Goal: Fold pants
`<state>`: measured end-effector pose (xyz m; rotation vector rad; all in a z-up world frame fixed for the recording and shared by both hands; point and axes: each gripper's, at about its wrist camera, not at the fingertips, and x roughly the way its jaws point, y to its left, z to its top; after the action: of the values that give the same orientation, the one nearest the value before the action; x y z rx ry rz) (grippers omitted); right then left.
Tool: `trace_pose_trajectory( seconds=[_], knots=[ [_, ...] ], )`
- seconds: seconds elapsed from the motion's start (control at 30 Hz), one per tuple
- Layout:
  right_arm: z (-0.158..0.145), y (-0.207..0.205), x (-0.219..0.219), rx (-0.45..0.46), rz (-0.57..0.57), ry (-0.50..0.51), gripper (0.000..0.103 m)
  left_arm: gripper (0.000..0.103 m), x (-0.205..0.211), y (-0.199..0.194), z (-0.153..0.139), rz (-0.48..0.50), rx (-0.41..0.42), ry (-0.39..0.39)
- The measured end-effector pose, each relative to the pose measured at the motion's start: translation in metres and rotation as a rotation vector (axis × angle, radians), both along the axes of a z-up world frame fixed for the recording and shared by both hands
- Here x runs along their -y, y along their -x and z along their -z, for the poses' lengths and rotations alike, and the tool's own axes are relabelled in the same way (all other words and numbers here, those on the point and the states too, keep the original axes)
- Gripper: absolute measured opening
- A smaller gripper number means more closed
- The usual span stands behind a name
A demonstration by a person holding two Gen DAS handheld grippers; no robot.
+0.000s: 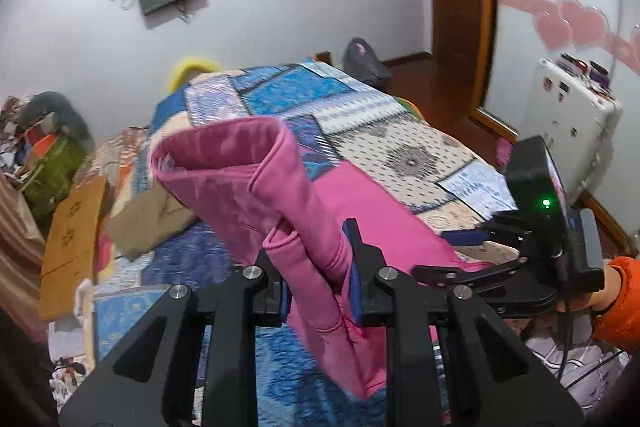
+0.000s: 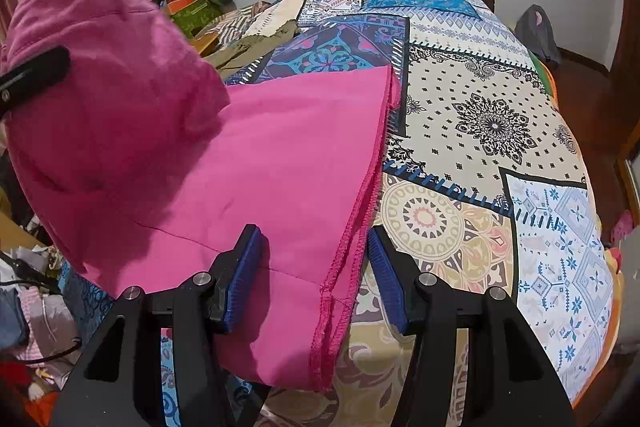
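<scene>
Pink pants [image 2: 280, 155], blue patchwork bedspread [image 2: 480, 131]

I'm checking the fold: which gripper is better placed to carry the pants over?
Left. The left gripper is shut on the pants, lifting a bunched part. The right gripper is open at their edge.

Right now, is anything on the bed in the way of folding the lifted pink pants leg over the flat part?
Nothing visible is. The left gripper holds the lifted leg above the flat part, which lies bare on the bedspread. The open right gripper sits at its near edge, not on top.
</scene>
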<state>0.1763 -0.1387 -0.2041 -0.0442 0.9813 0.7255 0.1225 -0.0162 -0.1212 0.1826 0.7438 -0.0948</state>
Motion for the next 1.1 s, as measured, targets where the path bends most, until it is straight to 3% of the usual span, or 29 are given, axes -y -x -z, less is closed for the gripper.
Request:
trace_pose_trajectory(
  seconds=[0.43,0.7,0.77,0.83,0.87,1.1],
  knots=[
    [-0.002,0.001,0.018,-0.004,0.017,-0.006,0.051,0.02,0.033,-0.037,0.063,0.042,-0.225,0.121],
    [-0.002,0.002,0.027,-0.003,0.031,-0.003,0.051,0.02,0.041,-0.036,0.072,0.035,-0.238,0.137],
    [-0.003,0.002,0.029,-0.004,0.037,-0.004,0.051,0.028,0.04,-0.039,0.071,0.048,-0.256,0.155],
    [-0.004,0.004,0.031,-0.002,0.04,-0.003,0.051,0.063,0.038,-0.038,0.067,0.081,-0.274,0.18],
    [-0.005,0.004,0.032,0.0,0.043,-0.002,0.051,0.067,0.036,-0.035,0.063,0.085,-0.26,0.194],
    [-0.016,0.007,0.049,0.028,0.084,0.012,0.051,0.068,0.014,-0.021,0.031,0.062,-0.16,0.178]
  ],
)
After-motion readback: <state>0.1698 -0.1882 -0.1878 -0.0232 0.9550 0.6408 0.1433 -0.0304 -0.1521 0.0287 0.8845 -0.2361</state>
